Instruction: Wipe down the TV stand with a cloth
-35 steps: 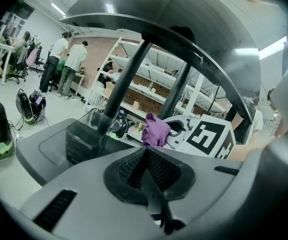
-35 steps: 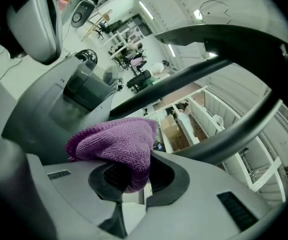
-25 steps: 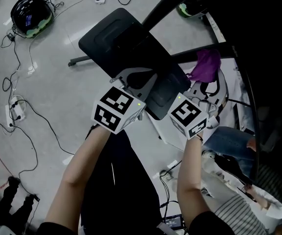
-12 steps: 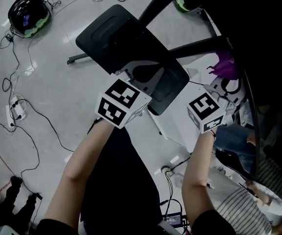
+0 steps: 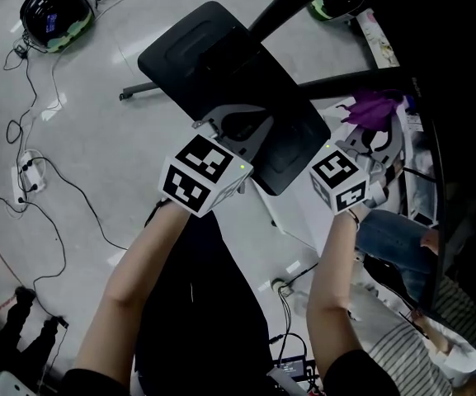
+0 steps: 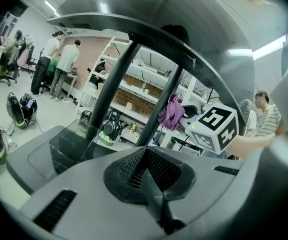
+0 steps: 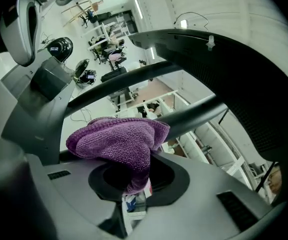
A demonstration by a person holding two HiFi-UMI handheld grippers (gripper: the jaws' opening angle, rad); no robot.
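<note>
grey floor (image 5: pixel 97 122) lay under the tv stand (image 5: pixel 209 64). right gripper (image 7: pixel 134 186) clamped the cloth (image 7: pixel 116 144); left gripper (image 6: pixel 153 189) was closed, empty. wiping looked about to start: next, probably, pressing cloth on the bar (image 7: pixel 198 114) beyond the jaws.

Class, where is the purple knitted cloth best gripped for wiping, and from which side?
Grip the purple knitted cloth by its narrow bunched tail, approaching from that end, as the right gripper does: that leaves the broad folded pad free ahead of the jaws.

Nubbly cloth (image 7: pixel 119 144), matt black stand (image 5: pixel 213 64)
</note>
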